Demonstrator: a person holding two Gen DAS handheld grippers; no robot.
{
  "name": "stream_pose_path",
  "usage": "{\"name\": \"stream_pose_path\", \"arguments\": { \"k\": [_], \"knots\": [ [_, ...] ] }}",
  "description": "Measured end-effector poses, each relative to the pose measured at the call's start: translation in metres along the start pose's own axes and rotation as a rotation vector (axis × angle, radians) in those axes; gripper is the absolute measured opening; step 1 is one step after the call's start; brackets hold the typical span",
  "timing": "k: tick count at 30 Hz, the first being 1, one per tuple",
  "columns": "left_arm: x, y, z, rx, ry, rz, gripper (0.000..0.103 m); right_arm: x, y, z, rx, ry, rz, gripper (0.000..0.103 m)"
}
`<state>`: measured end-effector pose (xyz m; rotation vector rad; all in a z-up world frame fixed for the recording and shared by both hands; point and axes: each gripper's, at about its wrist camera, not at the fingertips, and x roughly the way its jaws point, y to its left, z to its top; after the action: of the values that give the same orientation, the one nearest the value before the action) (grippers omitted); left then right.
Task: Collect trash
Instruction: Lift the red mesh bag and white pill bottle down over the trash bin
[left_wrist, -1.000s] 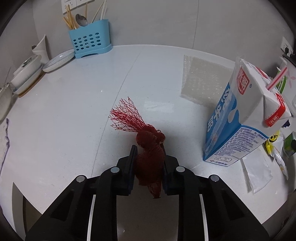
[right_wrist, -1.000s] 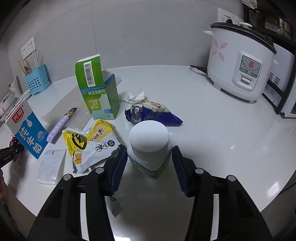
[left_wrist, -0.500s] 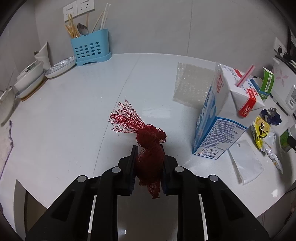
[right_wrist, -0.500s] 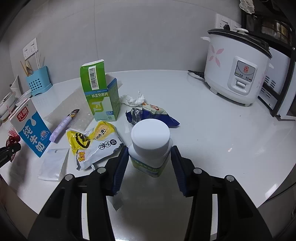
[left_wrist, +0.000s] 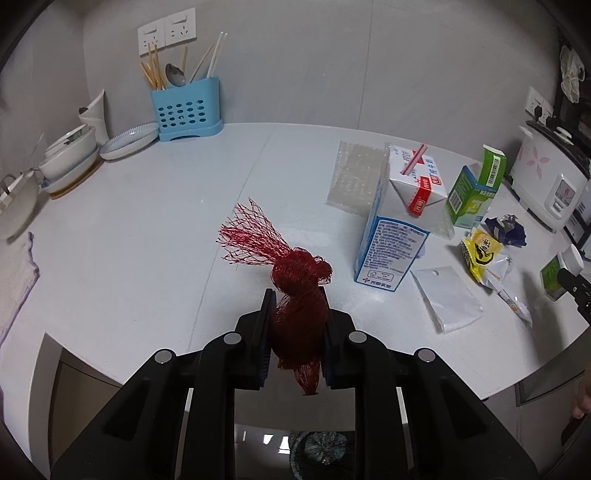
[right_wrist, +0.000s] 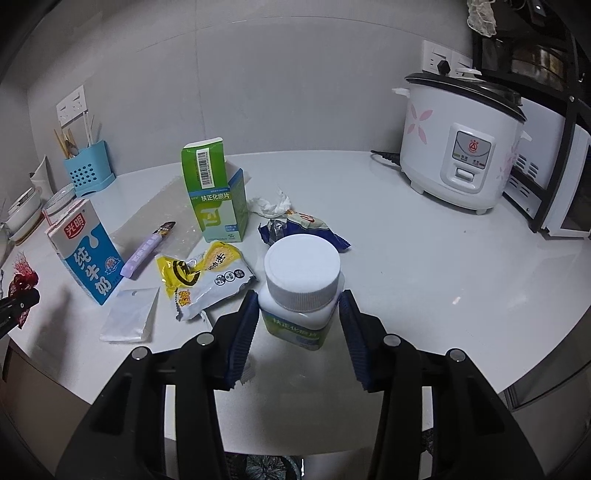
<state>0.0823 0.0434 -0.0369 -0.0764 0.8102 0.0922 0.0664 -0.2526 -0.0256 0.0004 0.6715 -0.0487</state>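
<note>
My left gripper (left_wrist: 296, 301) is shut on a bunched red mesh net bag (left_wrist: 295, 269), whose frayed end fans out to the upper left above the white counter (left_wrist: 147, 240). A white-capped pill bottle with a green label (right_wrist: 301, 269) is held off the counter near its front edge, with my right gripper (right_wrist: 299, 297) shut on it and its blue pads (right_wrist: 243, 328) against the bottle's sides. The left wrist view shows that bottle (left_wrist: 563, 266) at the far right. The net bag (right_wrist: 22, 280) shows at the left edge of the right wrist view.
Trash on the counter: a blue milk carton (right_wrist: 86, 251), green box (right_wrist: 218, 195), yellow wrapper (right_wrist: 207, 277), blue wrapper (right_wrist: 306, 225), tissue (right_wrist: 271, 205), purple wrapper (right_wrist: 147, 253), white pouch (right_wrist: 129, 314), bubble wrap (left_wrist: 356, 177). A rice cooker (right_wrist: 461, 147) stands right; a utensil holder (left_wrist: 186, 110) and dishes (left_wrist: 70, 155) stand back left.
Both grippers have drawn back and upward from the counter with their loads. The right jaws have narrowed onto the bottle, which has left the counter top.
</note>
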Motion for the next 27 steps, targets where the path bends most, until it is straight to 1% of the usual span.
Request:
{"name": "stream_pose_path", "arguments": {
  "k": [5,12,17,22,27],
  "knots": [
    [-0.026,-0.002,-0.019,-0.002,-0.027,-0.025,0.020,-0.027,0.003,-0.015,-0.017,-0.035,0.000,0.043],
    [-0.067,-0.012,-0.058,0.009,-0.076,-0.055,0.020,-0.069,0.009,-0.048,-0.024,-0.076,0.051,0.043],
    [-0.091,-0.019,-0.093,0.018,-0.097,-0.081,0.020,-0.095,0.016,-0.080,-0.037,-0.097,0.090,0.042],
    [-0.106,-0.026,-0.130,0.024,-0.104,-0.114,0.020,-0.114,0.025,-0.115,-0.051,-0.105,0.130,0.042],
    [-0.105,-0.034,-0.164,0.039,-0.079,-0.145,0.020,-0.120,0.033,-0.150,-0.072,-0.093,0.154,0.042]
  ]
}}
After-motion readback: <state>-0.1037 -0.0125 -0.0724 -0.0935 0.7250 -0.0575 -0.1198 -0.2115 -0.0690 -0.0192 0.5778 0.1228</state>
